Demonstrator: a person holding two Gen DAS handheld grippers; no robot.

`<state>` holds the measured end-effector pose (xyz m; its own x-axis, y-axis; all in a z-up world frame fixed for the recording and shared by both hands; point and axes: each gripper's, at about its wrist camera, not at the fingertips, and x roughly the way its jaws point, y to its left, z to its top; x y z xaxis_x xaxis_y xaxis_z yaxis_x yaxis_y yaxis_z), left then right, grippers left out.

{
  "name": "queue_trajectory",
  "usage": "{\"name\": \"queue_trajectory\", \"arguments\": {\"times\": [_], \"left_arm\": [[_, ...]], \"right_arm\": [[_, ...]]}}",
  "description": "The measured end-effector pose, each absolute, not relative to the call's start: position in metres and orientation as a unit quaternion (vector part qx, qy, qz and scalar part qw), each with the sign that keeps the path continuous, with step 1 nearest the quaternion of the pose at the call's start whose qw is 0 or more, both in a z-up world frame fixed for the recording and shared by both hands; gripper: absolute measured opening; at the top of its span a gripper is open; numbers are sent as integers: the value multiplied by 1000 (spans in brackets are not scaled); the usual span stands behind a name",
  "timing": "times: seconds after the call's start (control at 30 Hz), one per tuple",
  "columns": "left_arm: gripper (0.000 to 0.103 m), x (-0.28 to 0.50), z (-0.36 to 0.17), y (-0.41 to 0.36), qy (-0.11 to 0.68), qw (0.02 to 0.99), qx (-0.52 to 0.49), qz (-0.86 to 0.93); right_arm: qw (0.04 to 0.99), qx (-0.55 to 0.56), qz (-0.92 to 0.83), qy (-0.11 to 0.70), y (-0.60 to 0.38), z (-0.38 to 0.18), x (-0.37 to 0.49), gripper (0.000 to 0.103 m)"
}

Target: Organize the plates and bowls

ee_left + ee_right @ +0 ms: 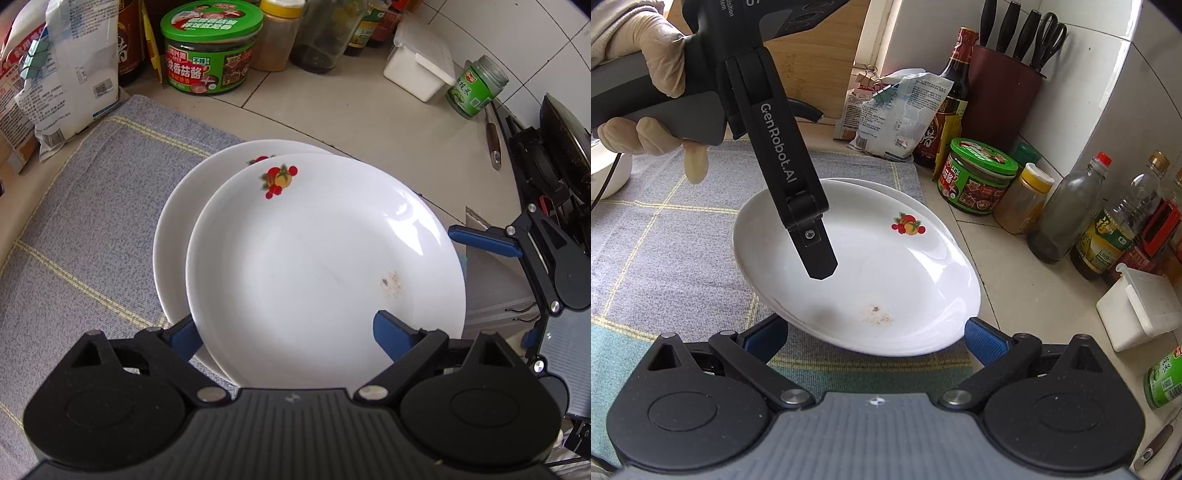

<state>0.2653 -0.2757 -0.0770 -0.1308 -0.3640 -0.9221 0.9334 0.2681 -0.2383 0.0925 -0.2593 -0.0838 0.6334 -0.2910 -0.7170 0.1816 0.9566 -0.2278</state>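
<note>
Plates: top plate [325, 266] sits offset on lower plate [173, 236], on the woven checked cloth [74, 240]; stack unaligned, judged midway. Glossy white ceramic, shallow, round, fruit decal, brown speck. Left gripper [288, 332] jaws apart, astride the near rim, no clamping. Right gripper [875, 338] spread likewise. White bowl [607, 177] remains apart, far left.

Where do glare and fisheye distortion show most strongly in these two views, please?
Left wrist view: window glare streaks the top plate at its right side, and the tile joints bow near the edges. Right wrist view: softer sheen on that plate, and the bottles at the right lean outward.
</note>
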Motion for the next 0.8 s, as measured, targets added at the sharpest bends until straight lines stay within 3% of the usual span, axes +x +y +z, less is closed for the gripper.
{"name": "queue_trajectory", "arguments": {"times": [0.8], "left_arm": [[97, 267, -71, -274, 536, 606, 271, -522]], "right_arm": [[906, -56, -127, 400, -259, -84, 94, 103]]}}
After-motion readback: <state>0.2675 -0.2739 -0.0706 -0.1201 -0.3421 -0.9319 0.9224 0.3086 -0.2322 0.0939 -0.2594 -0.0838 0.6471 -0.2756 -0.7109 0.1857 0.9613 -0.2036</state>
